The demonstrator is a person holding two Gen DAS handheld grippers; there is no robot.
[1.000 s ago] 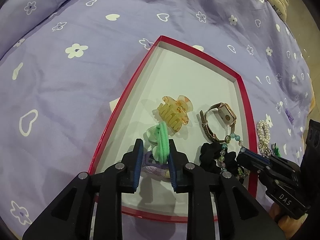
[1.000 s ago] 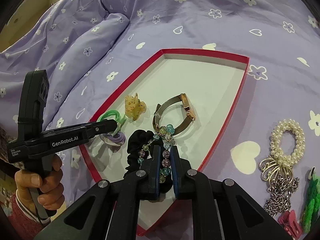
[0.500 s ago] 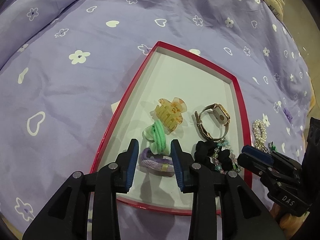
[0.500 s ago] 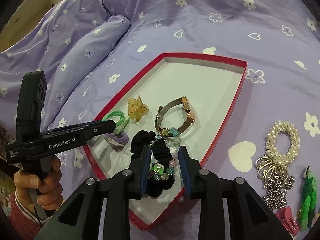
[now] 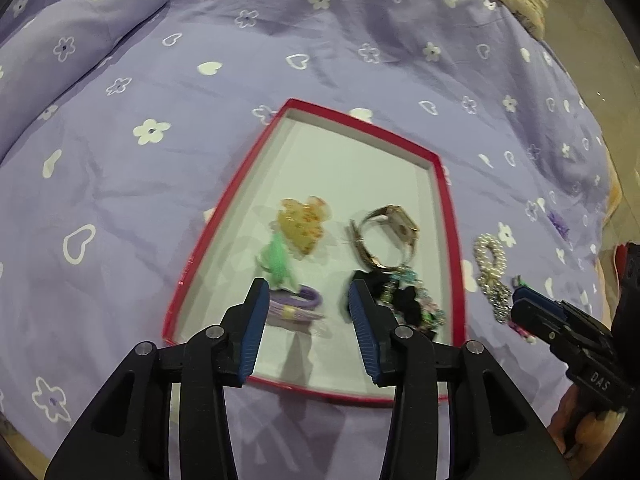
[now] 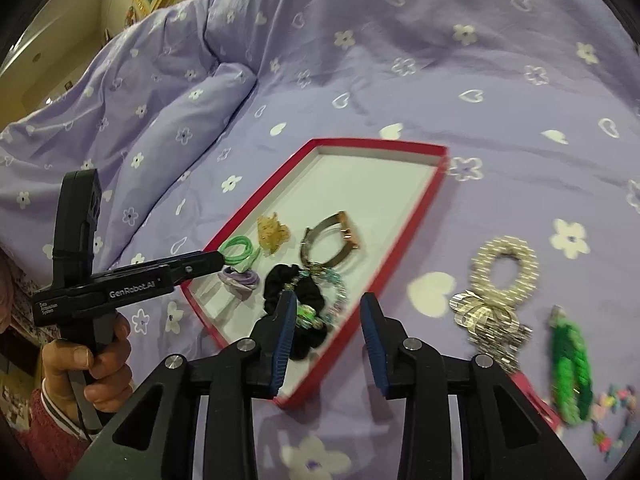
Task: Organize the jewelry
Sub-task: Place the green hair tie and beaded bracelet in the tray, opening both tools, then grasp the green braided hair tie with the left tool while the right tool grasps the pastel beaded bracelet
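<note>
Right wrist view: our right gripper [image 6: 326,334], fingers wide and empty, faces the limp white pearl-bead bracelet [image 6: 503,263] at two o'clock; we judge it light, slippery, best pinched across its band.

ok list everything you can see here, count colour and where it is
tray: 1, red rim, white inside, on the bedspread
hair claw: 1, amber, in tray
green hair tie: 1, in tray
purple hair tie: 1, in tray
watch: 1, rose gold, in tray
scrunchie: 1, black, in tray
bead bracelet: 1, multicolour, on scrunchie
pearl hair tie: 1, white, right of tray
green clip: 1, far right
bedspread: 1, purple
left tool: open
right tool: open
</note>
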